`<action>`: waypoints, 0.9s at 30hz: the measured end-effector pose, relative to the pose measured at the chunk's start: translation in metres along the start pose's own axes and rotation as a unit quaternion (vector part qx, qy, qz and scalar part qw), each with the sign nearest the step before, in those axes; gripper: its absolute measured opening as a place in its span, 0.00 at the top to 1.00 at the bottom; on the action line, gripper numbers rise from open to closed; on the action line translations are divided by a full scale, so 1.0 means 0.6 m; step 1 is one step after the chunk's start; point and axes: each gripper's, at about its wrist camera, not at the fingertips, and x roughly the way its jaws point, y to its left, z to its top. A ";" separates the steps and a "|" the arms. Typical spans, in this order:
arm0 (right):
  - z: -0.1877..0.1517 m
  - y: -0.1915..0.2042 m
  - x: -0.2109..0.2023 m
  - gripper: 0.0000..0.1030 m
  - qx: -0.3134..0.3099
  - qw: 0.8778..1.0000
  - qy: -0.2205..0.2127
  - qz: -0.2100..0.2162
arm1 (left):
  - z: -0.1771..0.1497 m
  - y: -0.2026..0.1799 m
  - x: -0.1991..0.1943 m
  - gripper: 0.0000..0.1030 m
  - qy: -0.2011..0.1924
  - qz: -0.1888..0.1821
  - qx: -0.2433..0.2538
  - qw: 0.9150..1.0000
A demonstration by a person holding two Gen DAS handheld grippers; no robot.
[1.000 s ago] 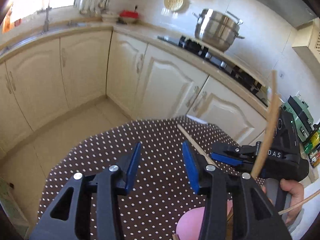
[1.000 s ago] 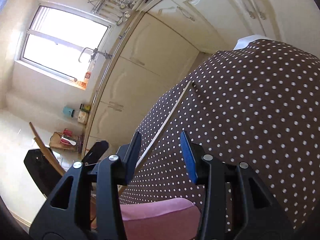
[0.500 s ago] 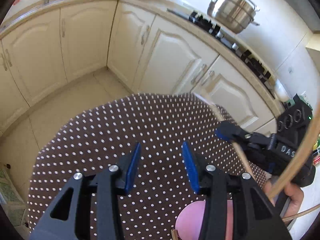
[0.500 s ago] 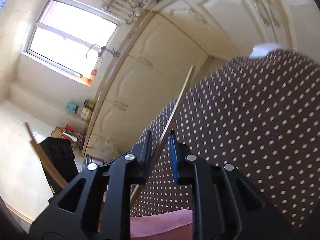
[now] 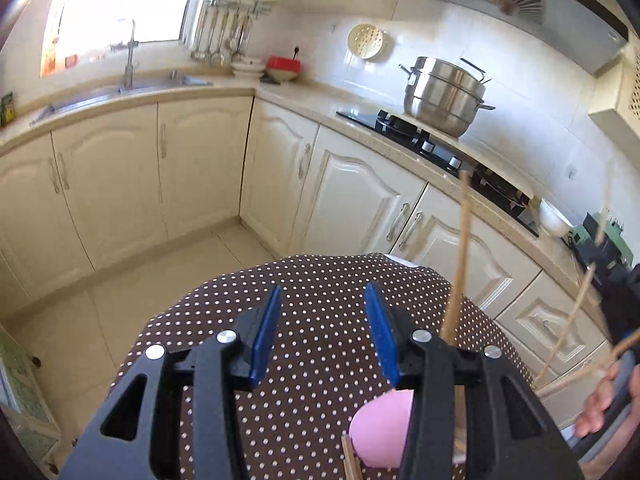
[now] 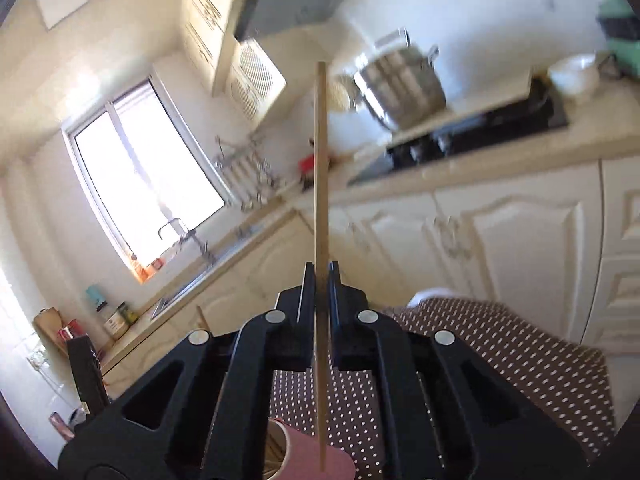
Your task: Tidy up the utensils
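Note:
My right gripper (image 6: 319, 276) is shut on a wooden chopstick (image 6: 321, 168) that stands nearly upright, its lower tip over a pink holder cup (image 6: 316, 458) on the polka-dot table. My left gripper (image 5: 320, 332) is open and empty above the brown dotted tablecloth (image 5: 320, 280). In the left wrist view the pink cup (image 5: 384, 428) sits under the right finger, with chopsticks (image 5: 458, 264) sticking up from it. The hand holding the right gripper (image 5: 616, 400) shows at the right edge; its jaws are out of that view.
Cream kitchen cabinets (image 5: 352, 196) ring the table. A steel pot (image 5: 444, 96) stands on the black hob (image 5: 440, 148). A sink with tap (image 5: 132, 80) lies under the window. A white bowl (image 5: 554, 216) sits on the counter at right.
The right gripper has lifted the chopstick off the table and swung it upright over the pink cup. The left gripper has tilted up, still open.

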 end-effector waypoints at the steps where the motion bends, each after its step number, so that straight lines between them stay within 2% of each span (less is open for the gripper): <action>1: 0.003 0.014 -0.020 0.94 -0.016 1.000 -0.020 -0.006 | -0.003 -0.001 -0.008 0.58 -0.001 -0.004 -0.001 1.000; 6: 0.004 0.087 -0.104 0.94 -0.069 0.992 -0.105 0.000 | -0.019 -0.002 -0.053 0.58 -0.011 -0.013 -0.005 1.000; 10: -0.013 0.147 -0.163 0.94 -0.105 0.981 -0.162 0.017 | -0.033 0.001 -0.085 0.57 -0.028 -0.013 -0.004 1.000; 12: -0.030 0.180 -0.174 0.94 -0.125 0.976 -0.177 0.024 | -0.038 0.003 -0.098 0.57 -0.032 -0.014 -0.003 0.999; 20: -0.107 0.289 -0.194 0.94 -0.201 0.956 -0.210 0.035 | -0.045 0.031 -0.130 0.56 -0.050 -0.003 -0.007 0.999; 25: -0.157 0.319 -0.160 0.94 -0.247 0.949 -0.198 0.013 | -0.051 0.055 -0.122 0.55 -0.043 -0.005 -0.018 0.999; 27: -0.174 0.318 -0.137 0.94 -0.266 0.945 -0.188 -0.008 | -0.055 0.064 -0.116 0.55 -0.038 -0.008 -0.020 0.999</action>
